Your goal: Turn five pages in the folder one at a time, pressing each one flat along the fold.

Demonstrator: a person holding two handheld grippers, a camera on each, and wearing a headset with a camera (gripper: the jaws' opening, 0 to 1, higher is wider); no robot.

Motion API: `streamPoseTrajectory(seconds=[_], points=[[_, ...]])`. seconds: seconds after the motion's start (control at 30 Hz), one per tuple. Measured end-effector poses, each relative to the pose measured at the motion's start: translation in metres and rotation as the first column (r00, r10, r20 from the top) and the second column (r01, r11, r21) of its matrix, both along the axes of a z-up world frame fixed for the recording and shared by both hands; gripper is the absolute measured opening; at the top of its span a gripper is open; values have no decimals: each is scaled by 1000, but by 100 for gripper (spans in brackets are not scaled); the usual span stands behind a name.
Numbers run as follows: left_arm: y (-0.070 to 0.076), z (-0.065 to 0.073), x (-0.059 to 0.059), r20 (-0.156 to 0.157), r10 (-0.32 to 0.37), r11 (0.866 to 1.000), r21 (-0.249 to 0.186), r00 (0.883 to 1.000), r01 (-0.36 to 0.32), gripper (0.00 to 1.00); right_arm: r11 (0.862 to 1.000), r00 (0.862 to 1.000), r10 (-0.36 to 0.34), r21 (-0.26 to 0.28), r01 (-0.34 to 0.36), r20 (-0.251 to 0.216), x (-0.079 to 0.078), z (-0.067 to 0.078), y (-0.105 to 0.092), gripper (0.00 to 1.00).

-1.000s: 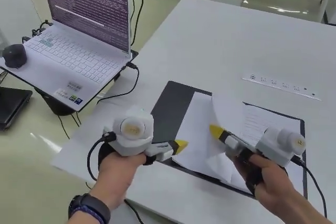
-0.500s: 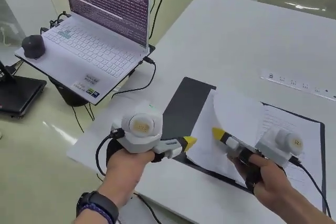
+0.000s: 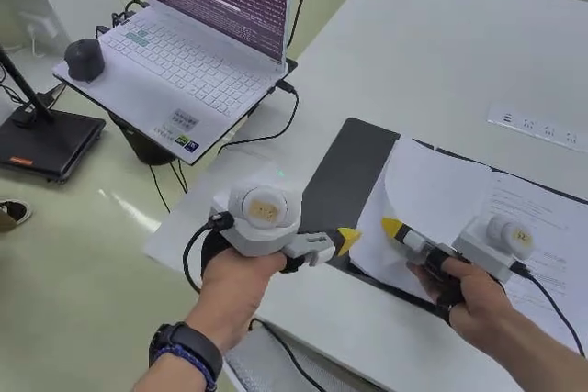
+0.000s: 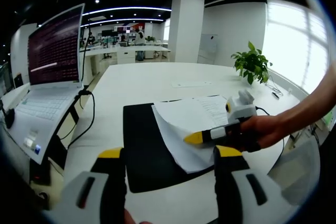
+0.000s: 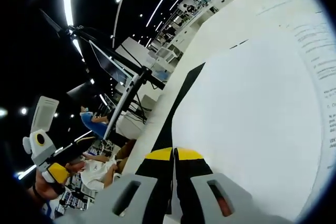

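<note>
A black folder (image 3: 342,172) lies open on the white table, its bare left cover (image 4: 140,140) facing up. My right gripper (image 3: 393,227) is shut on the near edge of a white page (image 3: 432,192), which curls up off the printed stack (image 3: 542,227). In the right gripper view the yellow-tipped jaws of that gripper (image 5: 173,154) meet at the edge of the page (image 5: 252,114). My left gripper (image 3: 347,240) hovers at the folder's front left edge; its own view shows this gripper (image 4: 169,153) open and holding nothing, with the right gripper (image 4: 197,138) ahead of it.
An open laptop (image 3: 202,52) sits on a stand left of the table, with a mouse (image 3: 84,57) and a cable (image 3: 266,130) trailing to the table edge. A white power strip (image 3: 542,130) lies beyond the folder. A potted plant (image 4: 252,64) stands far back.
The head camera has swung, so the whole scene sits further right. The right gripper still holds the lifted page, and the left gripper stays beside the folder's front edge.
</note>
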State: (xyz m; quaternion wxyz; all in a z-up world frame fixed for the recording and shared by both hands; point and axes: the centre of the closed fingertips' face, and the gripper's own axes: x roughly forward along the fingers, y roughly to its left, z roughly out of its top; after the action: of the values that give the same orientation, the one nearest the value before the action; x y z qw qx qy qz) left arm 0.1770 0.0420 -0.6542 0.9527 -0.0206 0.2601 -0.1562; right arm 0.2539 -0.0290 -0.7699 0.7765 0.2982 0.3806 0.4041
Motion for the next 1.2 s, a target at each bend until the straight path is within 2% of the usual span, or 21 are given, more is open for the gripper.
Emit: streamPoseTrajectory(seconds=[0.3, 0.47, 0.57, 0.73, 0.87, 0.97, 1.2], points=[[1, 1, 2, -3, 0, 1000, 4, 1000, 0, 68, 1000, 999, -14, -28, 13, -46, 1, -22, 1, 0], [0, 1, 4, -4, -3, 1000, 5, 1000, 3, 68, 999, 997, -29, -16, 28, -66, 1, -22, 3, 1], [-1, -2, 5, -8, -7, 1000, 4, 1000, 7, 68, 1000, 998, -26, 0, 26, -60, 0, -18, 6, 6], [-4, -5, 5, -14, -10, 1000, 0, 1000, 10, 68, 999, 999, -18, 33, 20, -46, -5, -8, 12, 19], [-7, -6, 6, -13, -15, 1000, -4, 1000, 14, 68, 997, 998, 5, 82, 0, -61, -8, 4, 18, 36], [-9, -7, 7, -14, -19, 1000, -9, 1000, 19, 68, 995, 999, 35, 90, -32, -39, -12, 14, 18, 46], [-16, -12, 7, -17, -49, 999, -10, 999, 48, 67, 995, 999, 29, 93, -31, 31, -10, 36, -4, 48]])
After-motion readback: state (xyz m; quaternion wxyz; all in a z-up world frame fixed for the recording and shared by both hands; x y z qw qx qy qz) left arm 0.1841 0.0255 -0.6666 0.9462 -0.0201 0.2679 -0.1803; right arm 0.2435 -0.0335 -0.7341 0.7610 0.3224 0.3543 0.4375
